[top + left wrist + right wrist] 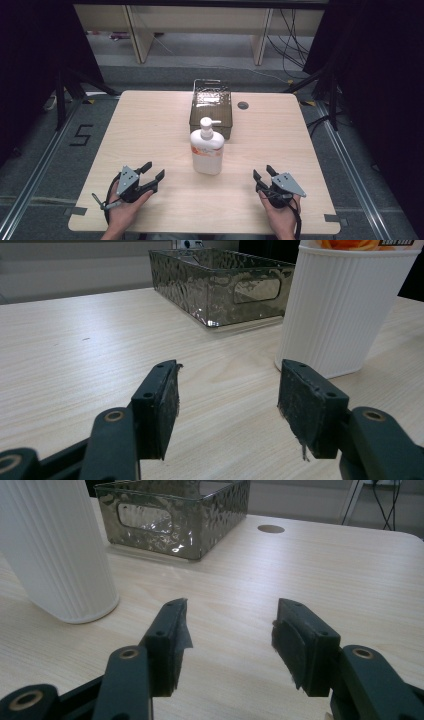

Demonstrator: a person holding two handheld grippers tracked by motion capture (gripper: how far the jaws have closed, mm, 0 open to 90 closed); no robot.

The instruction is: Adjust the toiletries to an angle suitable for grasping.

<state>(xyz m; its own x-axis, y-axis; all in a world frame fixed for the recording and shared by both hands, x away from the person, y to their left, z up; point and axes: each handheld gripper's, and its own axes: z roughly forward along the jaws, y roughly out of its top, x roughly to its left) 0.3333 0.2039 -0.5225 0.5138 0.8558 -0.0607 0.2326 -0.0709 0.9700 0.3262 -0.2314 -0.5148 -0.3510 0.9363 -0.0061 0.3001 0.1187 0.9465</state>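
A white ribbed pump bottle with an orange label stands upright at the table's middle. Behind it sits a dark clear textured basket, whose inside I cannot make out. My left gripper rests near the front left edge, open, nothing between its jaws. My right gripper rests at the front right, also open and empty. In the left gripper view the left gripper has the bottle ahead to the right and the basket beyond. In the right gripper view the right gripper sees the bottle at left and the basket behind.
The wooden table has a round cable hole at the back right of the basket. Dark stands and cables flank the table on the floor. A hand holds each gripper at the near edge.
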